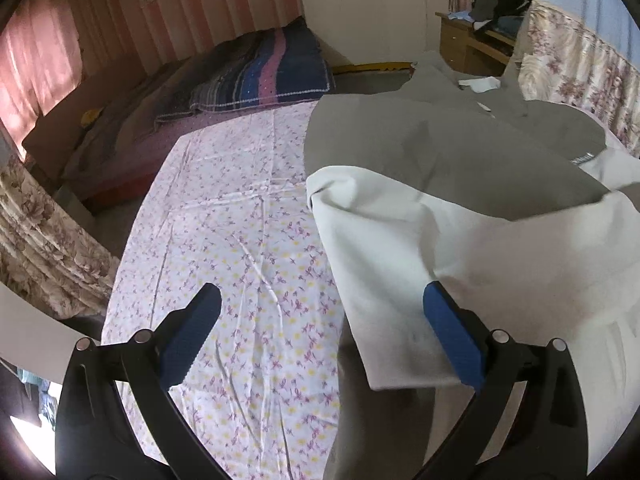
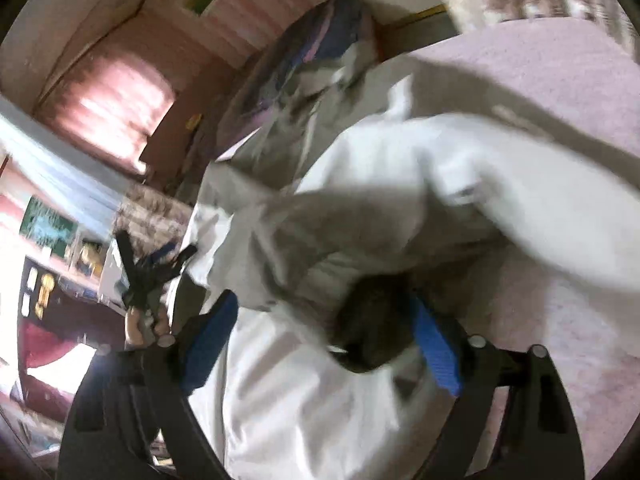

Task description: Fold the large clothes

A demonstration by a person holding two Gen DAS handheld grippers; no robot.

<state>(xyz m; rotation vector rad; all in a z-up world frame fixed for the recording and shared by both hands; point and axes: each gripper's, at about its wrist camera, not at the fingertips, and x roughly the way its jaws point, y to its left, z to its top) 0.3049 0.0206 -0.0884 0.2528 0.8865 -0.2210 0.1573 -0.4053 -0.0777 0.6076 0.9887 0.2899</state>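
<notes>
Grey-and-white garment (image 1: 460, 184) on floral sheet (image 1: 240, 240), draped against wide-open left gripper (image 1: 320, 336), wide-open right gripper (image 2: 324, 344) straddling its folds

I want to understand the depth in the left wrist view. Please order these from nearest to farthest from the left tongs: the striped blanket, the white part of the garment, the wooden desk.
1. White part of the garment: at the left tongs, against the right finger.
2. Striped blanket: on the bed behind, upper centre.
3. Wooden desk: by the back wall, upper right.
</notes>
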